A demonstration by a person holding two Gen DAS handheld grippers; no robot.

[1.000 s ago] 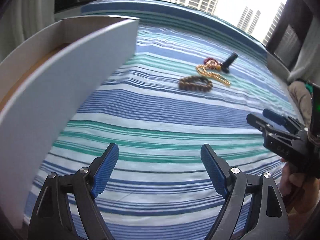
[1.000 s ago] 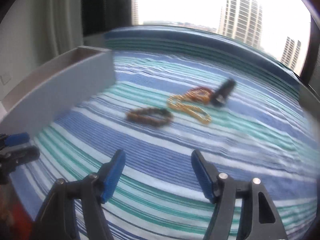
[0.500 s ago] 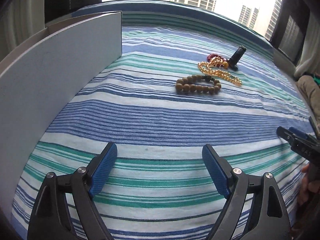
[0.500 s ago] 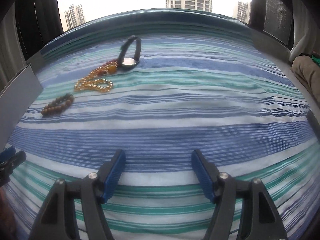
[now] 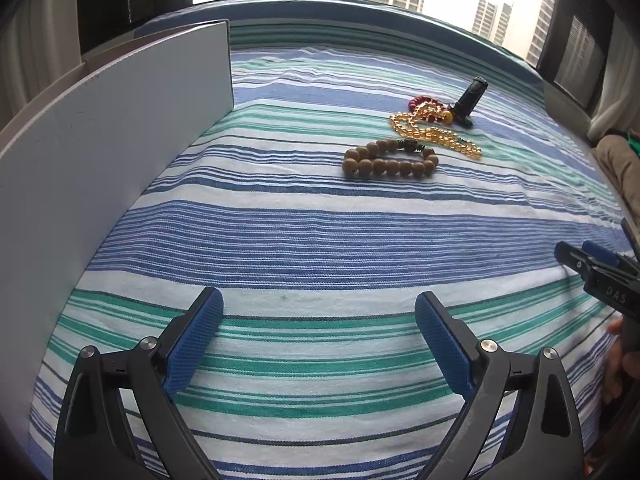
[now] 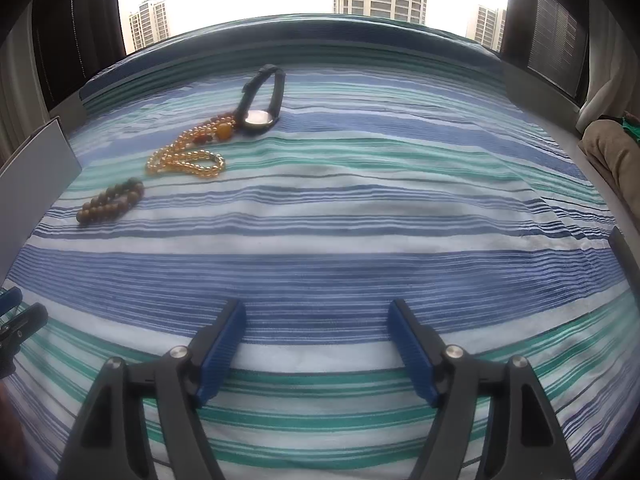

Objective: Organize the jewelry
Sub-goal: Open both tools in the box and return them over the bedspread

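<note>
Four pieces lie together on the striped cloth, far ahead of both grippers. They are a brown wooden bead bracelet [image 5: 390, 160] [image 6: 110, 200], a yellow bead necklace [image 5: 436, 132] [image 6: 184, 158], a red bead bracelet [image 5: 424, 102] and a black watch [image 5: 472, 98] [image 6: 262, 100]. A grey open box [image 5: 100, 140] [image 6: 36, 160] stands along the left. My left gripper [image 5: 319, 300] hovers low over the cloth, its jaws opening, nothing between them. My right gripper [image 6: 316, 310] [image 5: 596, 264] is beside it on the right, jaws also opening and empty.
A blue, green and white striped cloth [image 5: 320, 232] covers the whole surface. A window with tower blocks runs behind it. A beige cushion [image 6: 612, 156] lies at the right edge. A person's hand [image 5: 618, 360] holds the right gripper. The left gripper's tip [image 6: 16, 316] shows at the left edge.
Both views have steadied from a blurred swing. The right view turned to the right, so the jewelry and box slid to its left side. Both pairs of jaws stand slightly wider.
</note>
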